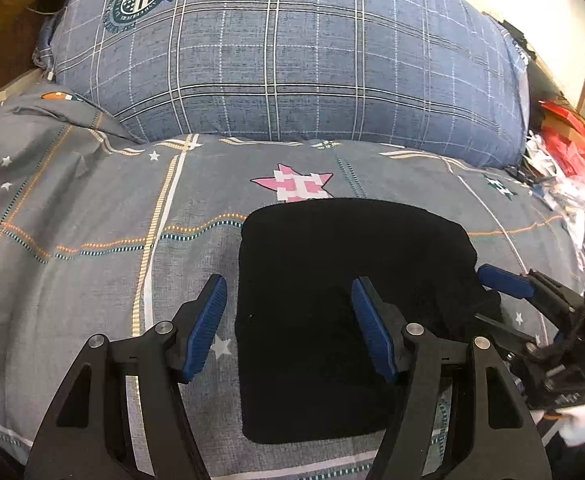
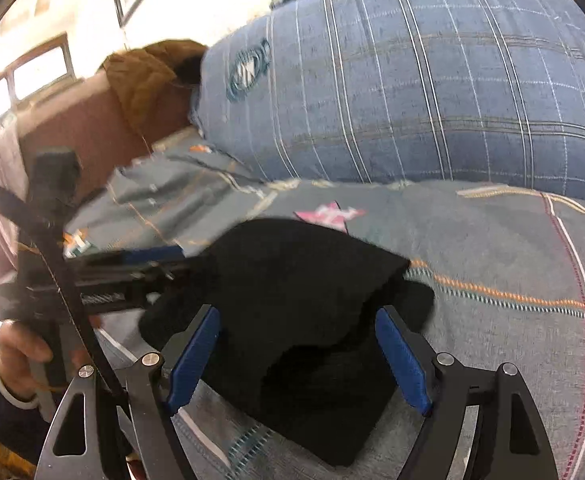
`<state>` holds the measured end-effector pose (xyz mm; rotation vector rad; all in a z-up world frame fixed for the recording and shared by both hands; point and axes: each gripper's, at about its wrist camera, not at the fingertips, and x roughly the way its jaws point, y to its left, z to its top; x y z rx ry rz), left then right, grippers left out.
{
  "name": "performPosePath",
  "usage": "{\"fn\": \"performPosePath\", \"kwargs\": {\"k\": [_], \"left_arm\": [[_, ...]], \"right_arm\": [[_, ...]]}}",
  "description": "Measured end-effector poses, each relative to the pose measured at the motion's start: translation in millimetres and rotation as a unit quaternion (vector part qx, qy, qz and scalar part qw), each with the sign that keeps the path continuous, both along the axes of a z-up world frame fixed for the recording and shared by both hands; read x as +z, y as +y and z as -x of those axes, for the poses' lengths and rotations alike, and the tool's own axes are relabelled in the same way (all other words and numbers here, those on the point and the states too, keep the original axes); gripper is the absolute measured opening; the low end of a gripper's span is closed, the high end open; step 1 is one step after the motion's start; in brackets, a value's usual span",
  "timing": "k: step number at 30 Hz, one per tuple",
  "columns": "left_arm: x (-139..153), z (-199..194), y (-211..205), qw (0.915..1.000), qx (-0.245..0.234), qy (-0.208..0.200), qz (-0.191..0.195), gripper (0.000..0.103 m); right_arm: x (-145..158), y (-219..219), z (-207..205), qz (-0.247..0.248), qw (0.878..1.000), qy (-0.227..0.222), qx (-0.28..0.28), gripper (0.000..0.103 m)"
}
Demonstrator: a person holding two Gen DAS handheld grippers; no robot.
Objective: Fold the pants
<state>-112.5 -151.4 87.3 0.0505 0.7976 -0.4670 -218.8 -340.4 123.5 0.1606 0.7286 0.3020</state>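
Your left gripper (image 1: 288,328) and right gripper (image 2: 298,360) gape empty over folded pants (image 1: 348,312); a careless drag risks unfolding them.

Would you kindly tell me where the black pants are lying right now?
In both wrist views, the folded black pants lie on the grey bedsheet, just below the pink star and before the blue plaid pillow.

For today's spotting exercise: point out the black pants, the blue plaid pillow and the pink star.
black pants (image 1: 332,264), left wrist view, middle of the folded cloth.
blue plaid pillow (image 1: 292,60), left wrist view, centre of its front.
pink star (image 1: 296,186), left wrist view, its middle.
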Motion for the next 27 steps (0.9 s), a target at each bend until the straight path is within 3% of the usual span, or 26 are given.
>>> {"fn": "performPosePath", "kwargs": {"k": [6, 12, 16, 27], "left_arm": [[4.3, -2.7, 17.8, 0.9995, -0.008, 0.005, 0.031, 0.064], [2.3, -12.9, 34.4, 0.9979, -0.005, 0.018, 0.062, 0.064], [-6.7, -22.3, 37.0, 0.9935, -0.022, 0.057, 0.096, 0.064], [-14.0, -26.6, 30.1, 0.9925, -0.029, 0.07, 0.096, 0.065]], "right_arm": [[-8.2, -17.4, 4.9, 0.02, 0.998, 0.038, -0.04, 0.082], [0.1, -41.4, 17.9, -0.042, 0.994, 0.039, -0.09, 0.082], [-0.3, -52.0, 11.7, -0.09, 0.989, 0.053, -0.104, 0.083], [-22.4, -42.4, -15.8, -0.112, 0.984, 0.101, -0.099, 0.086]]}}
